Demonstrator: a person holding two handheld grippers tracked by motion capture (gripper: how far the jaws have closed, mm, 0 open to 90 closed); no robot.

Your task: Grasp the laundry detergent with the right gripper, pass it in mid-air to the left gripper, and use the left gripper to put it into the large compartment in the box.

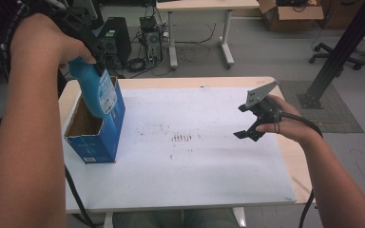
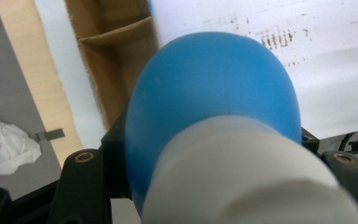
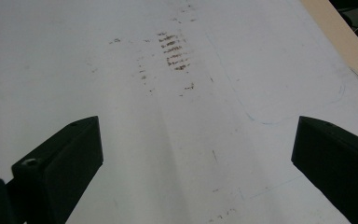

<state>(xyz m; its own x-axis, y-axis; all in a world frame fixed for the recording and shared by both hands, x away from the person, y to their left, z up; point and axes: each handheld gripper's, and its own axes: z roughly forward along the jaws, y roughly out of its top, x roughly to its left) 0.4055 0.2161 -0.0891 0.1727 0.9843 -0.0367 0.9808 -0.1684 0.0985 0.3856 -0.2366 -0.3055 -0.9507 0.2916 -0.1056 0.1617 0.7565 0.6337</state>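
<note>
We were putting a blue plastic bottle with a white cap (image 1: 96, 90) into a tall blue cardboard box with an open top (image 1: 105, 135). Our left gripper (image 1: 91, 45) held the bottle near its top, with the black jaws pinching it tight on both sides. The bottle hung tilted over the box, and its bottom end had already dipped just inside the opening. In the left gripper view, the bottle (image 2: 214, 107) looked big and round, and behind it we could see the brown inside of the box (image 2: 116, 56) with a cardboard wall splitting it into parts.

Our right gripper (image 1: 253, 124) waited well away from the box, over the white sheet on the table (image 1: 209, 166). Its jaws were spread wide and held nothing.

We think the next move was to tip the bottle straighter, lower it gently into one part of the box, and then let go. The bottle could bump the edge of the box if we were not careful.

The bottle had a pale label (image 1: 107, 97), and the box had small print low on its front, but both were too small for us to read.
</note>
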